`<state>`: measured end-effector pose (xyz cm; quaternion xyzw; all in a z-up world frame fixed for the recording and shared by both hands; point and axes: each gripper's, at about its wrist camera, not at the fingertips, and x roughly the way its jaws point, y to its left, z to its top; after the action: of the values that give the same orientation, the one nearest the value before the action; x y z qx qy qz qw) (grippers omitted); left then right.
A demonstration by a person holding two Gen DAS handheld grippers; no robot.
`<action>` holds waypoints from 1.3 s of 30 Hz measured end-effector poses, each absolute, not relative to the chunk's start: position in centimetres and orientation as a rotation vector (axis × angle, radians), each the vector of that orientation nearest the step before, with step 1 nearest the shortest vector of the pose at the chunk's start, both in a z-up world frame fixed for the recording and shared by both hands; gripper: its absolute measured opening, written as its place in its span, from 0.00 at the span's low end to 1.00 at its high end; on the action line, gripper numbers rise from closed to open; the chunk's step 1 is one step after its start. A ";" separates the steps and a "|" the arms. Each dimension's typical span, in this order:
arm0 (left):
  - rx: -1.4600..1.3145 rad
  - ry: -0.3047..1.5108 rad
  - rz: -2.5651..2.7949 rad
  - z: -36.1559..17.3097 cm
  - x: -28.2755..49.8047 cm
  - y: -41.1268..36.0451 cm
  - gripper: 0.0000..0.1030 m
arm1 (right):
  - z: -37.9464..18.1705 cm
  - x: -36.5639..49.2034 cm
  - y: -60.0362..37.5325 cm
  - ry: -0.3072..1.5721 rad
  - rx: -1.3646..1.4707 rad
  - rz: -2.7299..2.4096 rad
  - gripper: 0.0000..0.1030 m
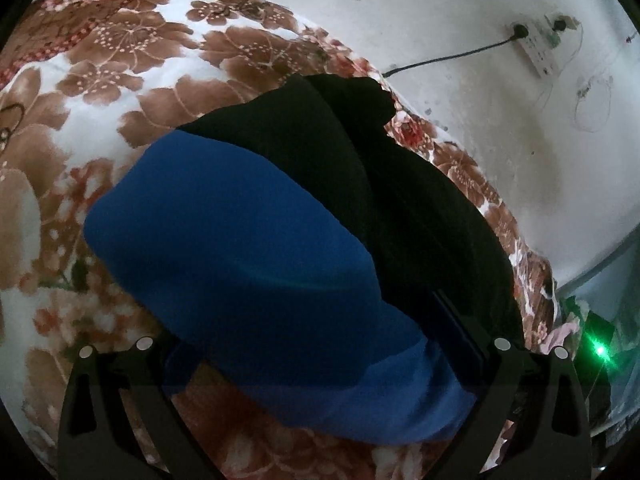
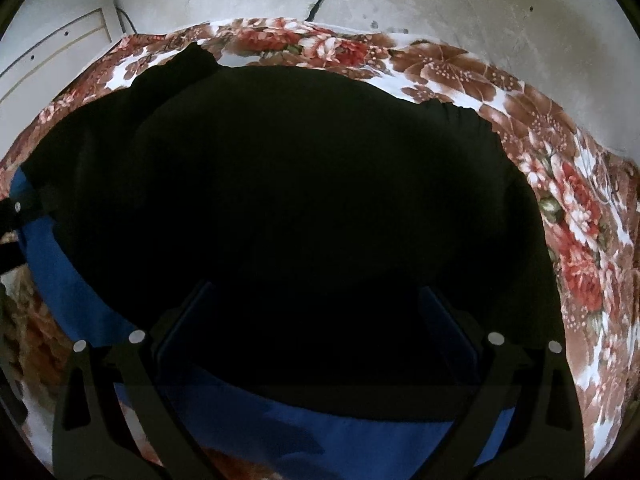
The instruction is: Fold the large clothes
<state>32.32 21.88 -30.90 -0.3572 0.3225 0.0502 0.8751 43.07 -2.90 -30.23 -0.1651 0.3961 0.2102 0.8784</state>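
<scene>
A large blue and black garment (image 1: 256, 240) lies on a floral bedspread (image 1: 120, 80). In the left wrist view the blue part fills the middle and the black part (image 1: 400, 184) lies to its right. My left gripper (image 1: 320, 344) is open, its fingers spread wide over the blue cloth; cloth hides the fingertips. In the right wrist view the black cloth (image 2: 300, 184) fills the middle, with a blue strip (image 2: 340, 436) along the near edge. My right gripper (image 2: 316, 320) is open above the black cloth. The left gripper's body (image 2: 12, 216) shows at the far left edge.
A grey wall (image 1: 460, 12) rises behind the bed, with a power strip (image 1: 540, 44) and black cable. A green light (image 1: 600, 350) glows at the right past the bed edge. The floral bedspread (image 2: 580, 220) extends right of the garment.
</scene>
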 end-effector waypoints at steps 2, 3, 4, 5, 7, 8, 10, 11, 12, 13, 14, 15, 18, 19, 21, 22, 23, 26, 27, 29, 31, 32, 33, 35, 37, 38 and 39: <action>-0.733 0.680 0.100 -30.9 32.5 21.9 0.95 | -30.5 42.8 -2.8 0.811 -0.355 0.432 0.95; -0.728 0.684 0.097 -30.9 32.5 21.9 0.95 | -30.5 42.6 -2.8 0.804 -0.361 0.429 0.95; -0.723 0.688 0.093 -31.0 32.6 22.0 0.95 | -30.6 42.5 -2.7 0.798 -0.365 0.426 0.95; -0.720 0.690 0.090 -31.0 32.6 22.0 0.95 | -30.7 42.5 -2.8 0.797 -0.362 0.425 0.95; -0.708 0.699 0.086 -31.2 32.7 22.1 0.95 | -30.9 42.6 -2.9 0.797 -0.359 0.426 0.95; -0.702 0.705 0.084 -31.4 32.8 22.1 0.95 | -31.0 42.6 -2.8 0.792 -0.364 0.426 0.95; -0.717 0.709 0.088 -31.9 33.0 22.3 0.95 | -31.1 42.6 -2.8 0.783 -0.373 0.425 0.95; -0.740 0.704 0.098 -32.2 33.2 22.4 0.95 | -31.1 42.5 -2.8 0.782 -0.372 0.422 0.95; -0.760 0.698 0.118 -32.4 33.4 22.5 0.95 | -31.2 42.5 -2.8 0.782 -0.371 0.420 0.95; -0.770 0.694 0.138 -32.3 33.8 22.4 0.95 | -31.2 42.5 -2.7 0.783 -0.371 0.417 0.95; -0.779 0.690 0.150 -32.1 34.0 22.3 0.95 | -31.1 42.6 -2.8 0.785 -0.367 0.414 0.95; -0.801 0.678 0.161 -31.9 34.3 22.2 0.95 | -31.2 42.6 -2.7 0.788 -0.362 0.412 0.95; -0.847 0.653 0.163 -31.5 34.7 22.3 0.59 | -31.2 42.6 -2.8 0.794 -0.347 0.405 0.95; -0.857 0.657 0.161 -31.5 34.7 22.4 0.37 | -31.2 42.5 -2.7 0.793 -0.346 0.403 0.95; -0.854 0.655 0.143 -31.1 34.6 22.1 0.30 | -31.3 42.5 -2.6 0.796 -0.347 0.400 0.95; -0.828 0.656 0.140 -30.8 34.5 21.8 0.28 | -31.3 42.5 -2.6 0.795 -0.344 0.401 0.95; -0.786 0.658 0.142 -30.1 34.5 21.5 0.28 | -31.3 42.5 -2.6 0.794 -0.343 0.403 0.95; -0.656 0.655 0.159 -27.5 34.3 19.9 0.25 | -31.5 42.3 -2.8 0.782 -0.348 0.406 0.95; -0.592 0.655 0.166 -26.6 34.5 19.0 0.25 | -31.6 42.2 -2.8 0.780 -0.348 0.404 0.95; -0.422 0.650 0.178 -24.4 35.1 16.6 0.25 | -31.8 42.1 -2.9 0.781 -0.339 0.402 0.95; -0.309 0.642 0.172 -22.9 35.6 14.7 0.24 | -31.9 42.1 -3.1 0.785 -0.325 0.401 0.95; -0.265 0.640 0.161 -22.1 36.0 13.7 0.24 | -31.9 42.1 -3.2 0.786 -0.320 0.400 0.95; -0.233 0.638 0.152 -21.3 36.4 12.9 0.24 | -31.9 42.0 -3.4 0.786 -0.313 0.399 0.95; -0.168 0.643 0.141 -20.1 37.2 11.5 0.23 | -31.8 42.0 -3.6 0.790 -0.303 0.401 0.95; -0.055 0.644 0.115 -19.0 38.0 9.2 0.22 | -31.8 42.1 -4.0 0.803 -0.285 0.411 0.95; -0.021 0.643 0.102 -18.6 38.1 8.3 0.22 | -31.8 42.1 -4.0 0.810 -0.282 0.416 0.95; 0.022 0.641 0.085 -18.2 38.3 7.1 0.22 | -31.8 42.2 -4.2 0.820 -0.277 0.430 0.95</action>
<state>38.33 7.12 -18.20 0.0107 0.3150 0.0416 0.9481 42.19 -4.22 -31.78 -0.1334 0.3943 0.2067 0.8854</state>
